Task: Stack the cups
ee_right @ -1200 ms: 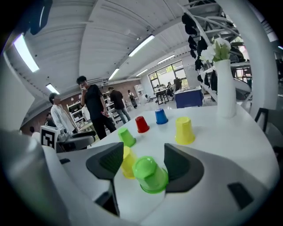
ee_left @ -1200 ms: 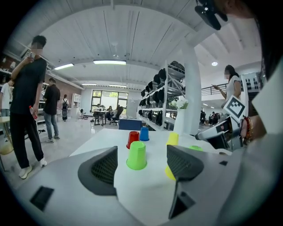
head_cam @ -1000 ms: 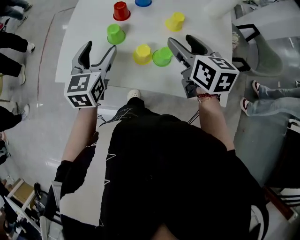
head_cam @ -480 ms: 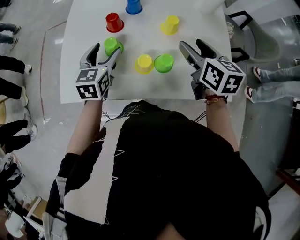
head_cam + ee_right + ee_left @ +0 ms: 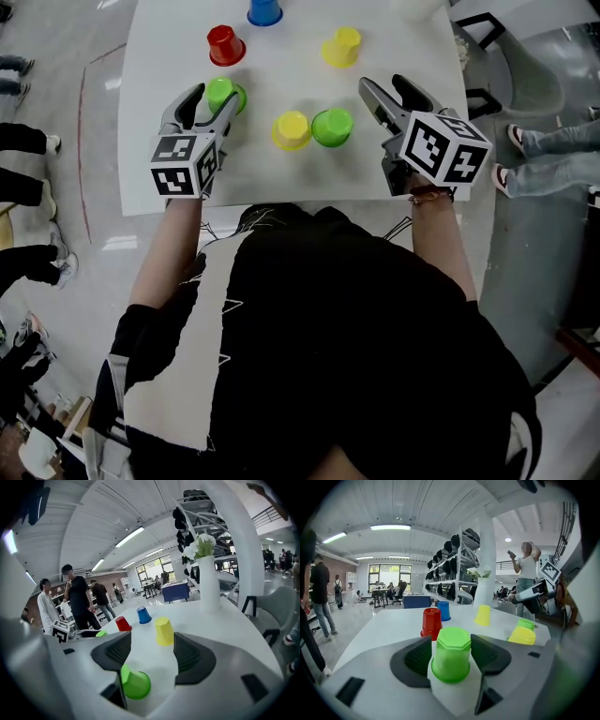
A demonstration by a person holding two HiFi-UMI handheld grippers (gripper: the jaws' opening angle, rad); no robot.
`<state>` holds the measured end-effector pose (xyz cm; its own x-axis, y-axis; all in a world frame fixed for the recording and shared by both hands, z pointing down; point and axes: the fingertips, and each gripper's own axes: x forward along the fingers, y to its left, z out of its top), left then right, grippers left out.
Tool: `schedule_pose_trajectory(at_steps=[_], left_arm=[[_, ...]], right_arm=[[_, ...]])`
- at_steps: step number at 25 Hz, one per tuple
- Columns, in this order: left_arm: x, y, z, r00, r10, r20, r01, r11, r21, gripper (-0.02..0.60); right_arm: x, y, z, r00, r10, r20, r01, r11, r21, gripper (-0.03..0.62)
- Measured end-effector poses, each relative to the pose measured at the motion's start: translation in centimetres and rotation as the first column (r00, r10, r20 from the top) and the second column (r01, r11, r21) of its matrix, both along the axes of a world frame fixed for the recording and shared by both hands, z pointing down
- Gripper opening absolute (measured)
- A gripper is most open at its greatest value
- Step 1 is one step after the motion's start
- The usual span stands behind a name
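The left hand-held gripper [image 5: 212, 98] has moved from the near edge of the desk [image 5: 169, 56] out to the left green cup [image 5: 451, 654]. Its jaws have just been closing. They now stand one on each side of this cup, just beside it. The cup sits upside down on the desk.

The right hand-held gripper [image 5: 383, 86] has its jaws wide, with only bare desk between them. It is just right of the second green cup [image 5: 332, 127].

There are six cups, all upside down: two green, two yellow, one red and one blue. The near yellow cup [image 5: 292, 129] touches the second green cup. The far yellow cup [image 5: 342, 47], the red cup [image 5: 224, 43] and the blue cup [image 5: 264, 10] stand far back.
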<state>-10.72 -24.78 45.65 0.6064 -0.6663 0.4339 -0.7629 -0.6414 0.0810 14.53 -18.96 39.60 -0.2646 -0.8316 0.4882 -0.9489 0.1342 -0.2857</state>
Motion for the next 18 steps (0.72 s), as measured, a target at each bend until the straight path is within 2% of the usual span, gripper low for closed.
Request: schedule_pose_trajectory(at_steps=[5, 18], left_arm=[[-0.1, 0.0, 0.1, 1.000, 0.011, 0.001, -0.011, 1.000, -0.004, 0.242], [0.1, 2.9, -1.5, 0.999, -0.029, -0.026, 0.029, 1.000, 0.003, 0.236]], right_arm=[[-0.4, -0.7, 0.0, 1.000, -0.014, 0.000, 0.014, 1.000, 0.010, 0.287], [-0.6, -0.7, -1.1, 0.996, -0.089, -0.006, 0.089, 0.996, 0.014, 0.281]])
